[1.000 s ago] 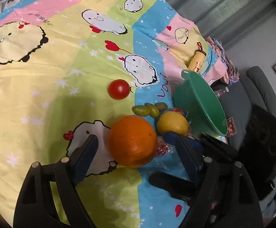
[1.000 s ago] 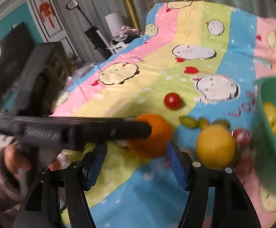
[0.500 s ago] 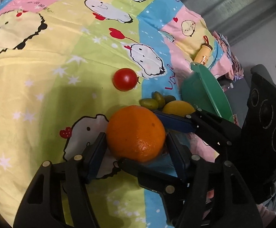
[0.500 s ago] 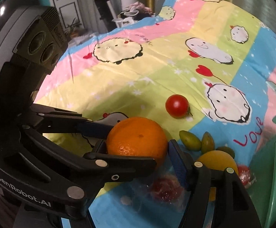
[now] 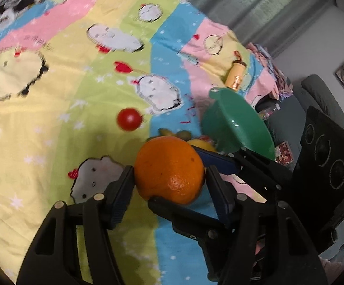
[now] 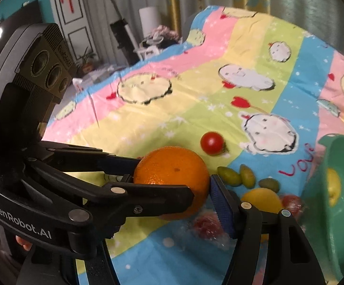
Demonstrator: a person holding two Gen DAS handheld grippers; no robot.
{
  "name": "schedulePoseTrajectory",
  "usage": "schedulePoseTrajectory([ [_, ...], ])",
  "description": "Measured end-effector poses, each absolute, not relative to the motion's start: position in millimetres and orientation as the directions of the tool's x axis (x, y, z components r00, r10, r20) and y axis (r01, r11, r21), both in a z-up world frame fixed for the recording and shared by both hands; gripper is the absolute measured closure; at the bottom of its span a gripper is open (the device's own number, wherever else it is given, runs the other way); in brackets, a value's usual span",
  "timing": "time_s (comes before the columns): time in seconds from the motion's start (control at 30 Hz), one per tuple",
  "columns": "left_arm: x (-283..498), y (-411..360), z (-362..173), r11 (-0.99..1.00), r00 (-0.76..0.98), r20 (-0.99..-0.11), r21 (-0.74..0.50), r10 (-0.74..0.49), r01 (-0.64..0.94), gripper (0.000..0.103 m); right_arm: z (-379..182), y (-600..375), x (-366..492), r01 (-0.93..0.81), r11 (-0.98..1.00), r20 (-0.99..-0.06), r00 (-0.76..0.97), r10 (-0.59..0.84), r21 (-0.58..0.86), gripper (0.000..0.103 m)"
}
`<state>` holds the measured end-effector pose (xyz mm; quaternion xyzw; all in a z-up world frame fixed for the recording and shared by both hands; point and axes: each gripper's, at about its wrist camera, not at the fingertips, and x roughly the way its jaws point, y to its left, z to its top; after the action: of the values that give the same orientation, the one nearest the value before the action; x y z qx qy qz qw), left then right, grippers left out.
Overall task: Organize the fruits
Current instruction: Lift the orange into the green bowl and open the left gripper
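Note:
A big orange (image 5: 169,168) is clamped by both grippers at once and held above the cartoon bedsheet. My left gripper (image 5: 168,185) is shut on it from the near side; my right gripper (image 6: 172,185) is shut on it crosswise, its fingers (image 5: 217,159) showing in the left wrist view. The orange also shows in the right wrist view (image 6: 172,173). A red tomato (image 5: 129,119), several green olives (image 6: 238,177) and a yellow lemon (image 6: 259,198) lie on the sheet. A tilted green bowl (image 6: 338,190) at the right holds a yellow fruit (image 6: 332,187).
A small orange bottle (image 5: 236,77) lies beyond the bowl (image 5: 236,128). Wrapped red fruit (image 6: 205,225) lies near the lemon. The bed edge drops off at the right beside a grey chair (image 5: 323,99).
The left gripper closed on the orange and the right gripper came in and clamped it too. The orange has lifted off the sheet.

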<state>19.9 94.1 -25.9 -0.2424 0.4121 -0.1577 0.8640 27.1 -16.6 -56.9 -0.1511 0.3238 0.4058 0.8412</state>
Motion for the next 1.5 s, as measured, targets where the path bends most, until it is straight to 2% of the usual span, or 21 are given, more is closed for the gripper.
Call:
schedulePoseTrajectory([
  [0.3, 32.9, 53.4, 14.4, 0.850, 0.632, -0.602, -0.493, -0.488, 0.187, 0.042, -19.9, -57.8, 21.6, -0.727, 0.687, -0.577, 0.565, 0.590, -0.009, 0.036],
  [0.63, 70.4, -17.7, 32.5, 0.824, 0.579, -0.591, -0.464, -0.561, 0.326, 0.042, -2.7, -129.6, 38.9, -0.630, 0.776, -0.517, 0.660, 0.545, 0.014, 0.036],
  [1.0, 107.5, -71.4, 19.9, 0.778, 0.471, -0.619, -0.492, -0.628, 0.391, 0.042, -14.0, -189.0, 66.2, -0.524, 0.849, -0.537, 0.700, 0.472, 0.064, 0.036],
  [1.3, 114.5, -83.1, 4.4, 0.811, 0.452, -0.675, -0.464, -0.584, 0.356, 0.043, -30.9, -197.1, 77.4, -0.492, 0.864, -0.586, 0.669, 0.456, 0.111, 0.035],
  [1.37, 113.9, -80.8, 5.3, 0.806, 0.457, -0.664, -0.474, -0.591, 0.354, 0.043, -32.1, -197.0, 75.8, -0.496, 0.861, -0.584, 0.668, 0.461, 0.112, 0.035],
  [1.5, 109.0, -74.9, 16.1, 0.821, 0.499, -0.652, -0.448, -0.570, 0.353, 0.037, -27.2, -196.1, 69.9, -0.494, 0.863, -0.579, 0.675, 0.458, 0.107, 0.035],
])
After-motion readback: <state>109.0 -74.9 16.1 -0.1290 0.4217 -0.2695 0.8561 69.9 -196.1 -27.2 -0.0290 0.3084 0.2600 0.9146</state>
